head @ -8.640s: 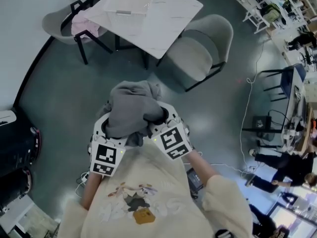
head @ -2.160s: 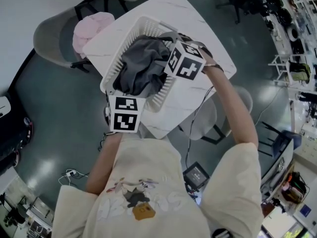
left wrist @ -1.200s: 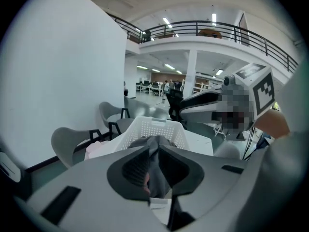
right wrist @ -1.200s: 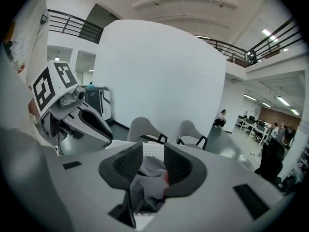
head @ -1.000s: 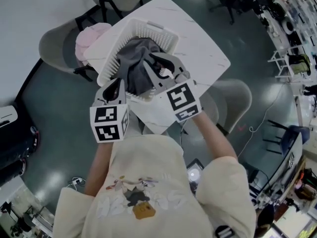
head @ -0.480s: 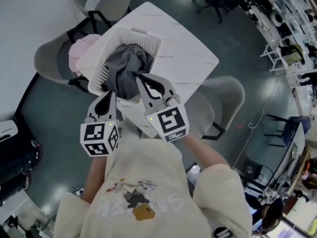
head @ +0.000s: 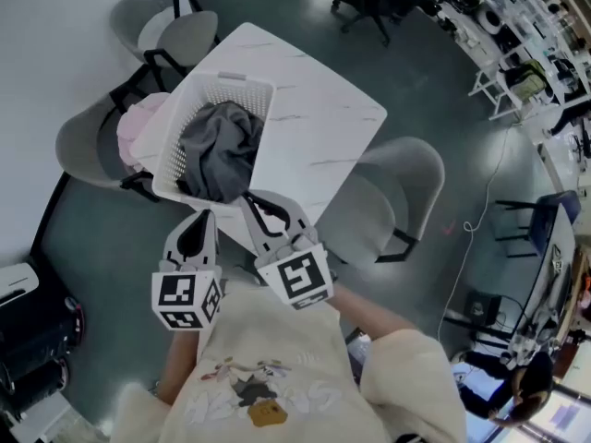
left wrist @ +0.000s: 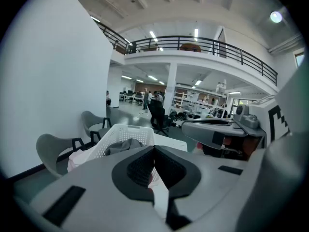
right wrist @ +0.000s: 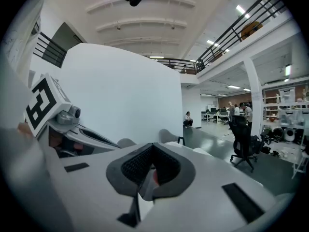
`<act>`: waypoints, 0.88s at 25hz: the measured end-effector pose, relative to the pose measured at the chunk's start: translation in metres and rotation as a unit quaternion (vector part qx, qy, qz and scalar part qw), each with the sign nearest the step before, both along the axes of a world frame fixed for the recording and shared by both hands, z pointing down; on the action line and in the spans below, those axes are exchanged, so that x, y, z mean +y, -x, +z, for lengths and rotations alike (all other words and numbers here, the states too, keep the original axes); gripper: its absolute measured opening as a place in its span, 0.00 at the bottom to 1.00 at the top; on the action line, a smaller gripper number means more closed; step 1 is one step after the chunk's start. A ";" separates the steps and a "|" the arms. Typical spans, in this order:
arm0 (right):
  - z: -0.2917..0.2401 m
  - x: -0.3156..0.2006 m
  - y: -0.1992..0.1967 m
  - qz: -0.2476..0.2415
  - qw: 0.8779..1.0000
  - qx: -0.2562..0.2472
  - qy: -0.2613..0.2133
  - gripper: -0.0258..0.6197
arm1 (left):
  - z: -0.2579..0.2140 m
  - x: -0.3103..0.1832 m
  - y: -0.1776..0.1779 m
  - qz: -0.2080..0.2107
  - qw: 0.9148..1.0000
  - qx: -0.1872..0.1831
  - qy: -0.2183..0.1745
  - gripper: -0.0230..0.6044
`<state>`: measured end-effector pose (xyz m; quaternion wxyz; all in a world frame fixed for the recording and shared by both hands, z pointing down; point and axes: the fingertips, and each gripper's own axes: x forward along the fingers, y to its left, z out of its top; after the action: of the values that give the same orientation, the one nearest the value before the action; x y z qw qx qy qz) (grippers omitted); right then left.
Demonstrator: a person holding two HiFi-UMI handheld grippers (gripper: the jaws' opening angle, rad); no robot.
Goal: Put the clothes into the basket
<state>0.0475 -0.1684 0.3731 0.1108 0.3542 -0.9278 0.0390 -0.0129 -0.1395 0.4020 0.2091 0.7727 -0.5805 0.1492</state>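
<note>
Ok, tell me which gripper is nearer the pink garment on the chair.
Left. The left gripper hangs off the basket's near end, close to the pink garment; the right gripper is further right, beyond it.

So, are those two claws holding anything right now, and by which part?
Nothing is held. The left gripper and right gripper are both shut and empty; the grey garment lies in the white basket.

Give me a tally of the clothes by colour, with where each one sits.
grey garment: 1, in the basket
pink garment: 1, on the chair beside the table
Total: 2
</note>
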 end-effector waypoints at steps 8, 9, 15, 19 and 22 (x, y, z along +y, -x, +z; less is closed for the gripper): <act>-0.002 0.045 0.019 0.047 0.999 0.014 -0.002 0.05 | -0.003 0.049 0.014 0.040 0.999 0.014 0.001 0.05; -0.002 0.056 0.024 0.048 0.999 0.014 -0.001 0.05 | -0.003 0.058 0.018 0.043 0.999 0.014 0.002 0.05; 0.007 0.109 0.051 0.072 0.997 0.028 0.016 0.05 | 0.002 0.108 0.056 0.038 0.999 0.039 0.007 0.05; 0.008 0.130 0.060 0.091 0.995 0.024 0.020 0.05 | 0.007 0.129 0.074 0.039 0.998 0.038 0.006 0.05; 0.005 0.144 0.059 0.093 0.995 0.026 0.016 0.05 | 0.005 0.139 0.074 0.040 0.998 0.038 0.004 0.05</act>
<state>-0.0112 -0.0246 0.3782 0.1360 0.4380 -0.8869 0.0549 -0.0871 -0.0006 0.4074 0.2278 0.7998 -0.5401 0.1297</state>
